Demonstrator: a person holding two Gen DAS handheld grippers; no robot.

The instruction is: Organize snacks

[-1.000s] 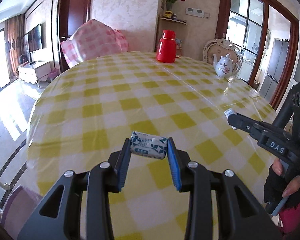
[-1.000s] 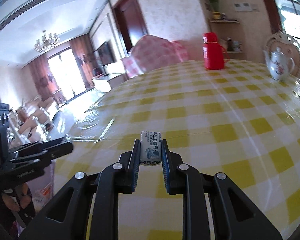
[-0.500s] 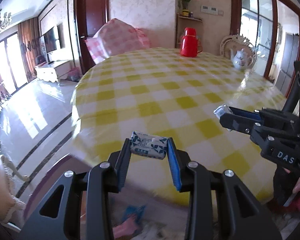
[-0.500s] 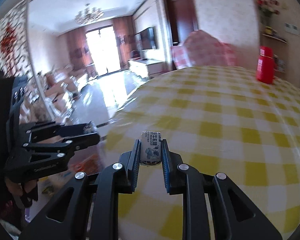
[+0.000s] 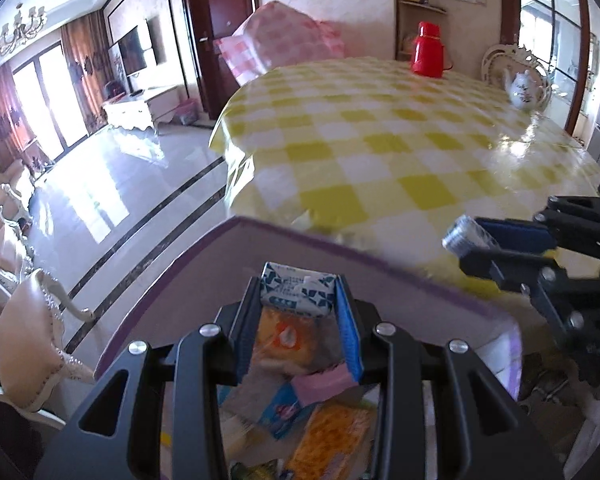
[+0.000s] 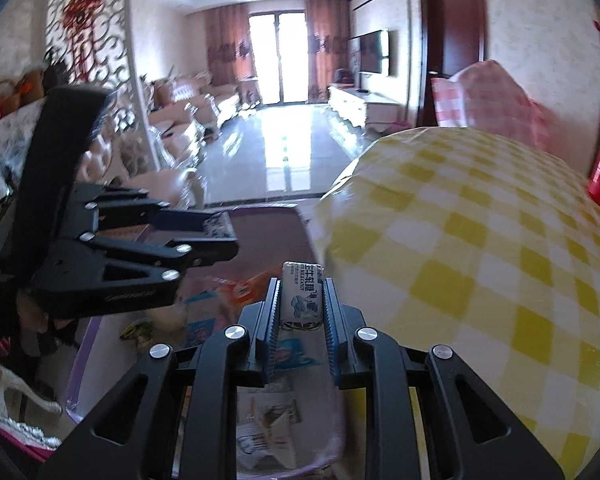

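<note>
White-and-blue wrapped candy packet [image 5: 298, 290] sits clamped between the left gripper's [image 5: 298, 304] fingers, above the open purple-rimmed plastic bin [image 5: 300, 236] of mixed snacks just off the near edge of the yellow-checked surface [image 5: 400, 136]. The right gripper [image 6: 300, 300] has its fingers clamped on a small white milk-candy roll [image 6: 302, 296], over the same bin. A second ago both grippers were above the surface; now they are past its edge, beside open floor.
</note>
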